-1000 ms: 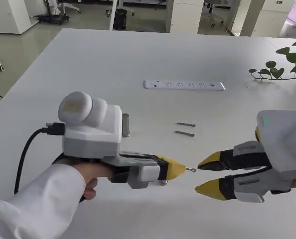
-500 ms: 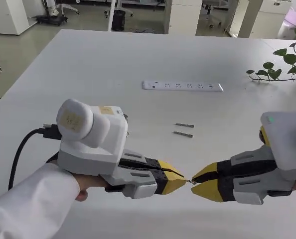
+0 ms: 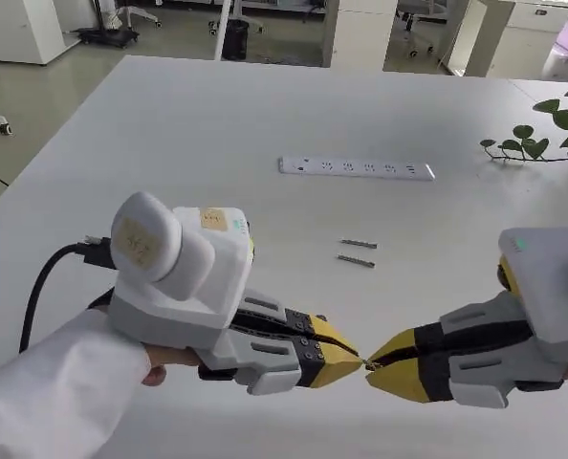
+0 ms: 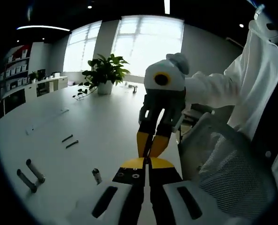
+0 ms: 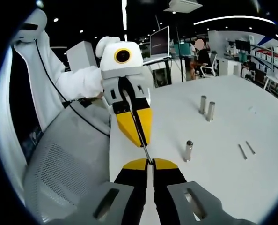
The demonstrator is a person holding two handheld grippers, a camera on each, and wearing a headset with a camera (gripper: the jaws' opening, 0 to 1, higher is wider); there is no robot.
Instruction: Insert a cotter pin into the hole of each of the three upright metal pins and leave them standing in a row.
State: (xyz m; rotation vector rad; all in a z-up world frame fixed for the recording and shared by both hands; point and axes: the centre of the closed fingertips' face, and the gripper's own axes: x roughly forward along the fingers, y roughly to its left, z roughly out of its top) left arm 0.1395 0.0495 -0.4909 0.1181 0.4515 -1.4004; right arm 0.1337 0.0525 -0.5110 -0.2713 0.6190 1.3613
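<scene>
Right gripper view: left gripper [image 5: 141,143] and right gripper [image 5: 149,161] both have fingers [image 5: 135,164] pinched shut on one cotter pin [image 5: 145,152].

Yellow-tipped left gripper [image 3: 353,355], grey cotter pin [image 5: 146,153], white table [image 3: 265,115]

Nearer the person than the power strip [image 3: 357,168], the left gripper [image 3: 351,356] and right gripper [image 3: 378,366] meet tip to tip, both clamped on the cotter pin [image 5: 143,144].

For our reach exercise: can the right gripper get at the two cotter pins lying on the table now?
Probably not yet: the way to those pins looks free, but the right gripper is shut on another cotter pin, which the left gripper also pinches.
</scene>
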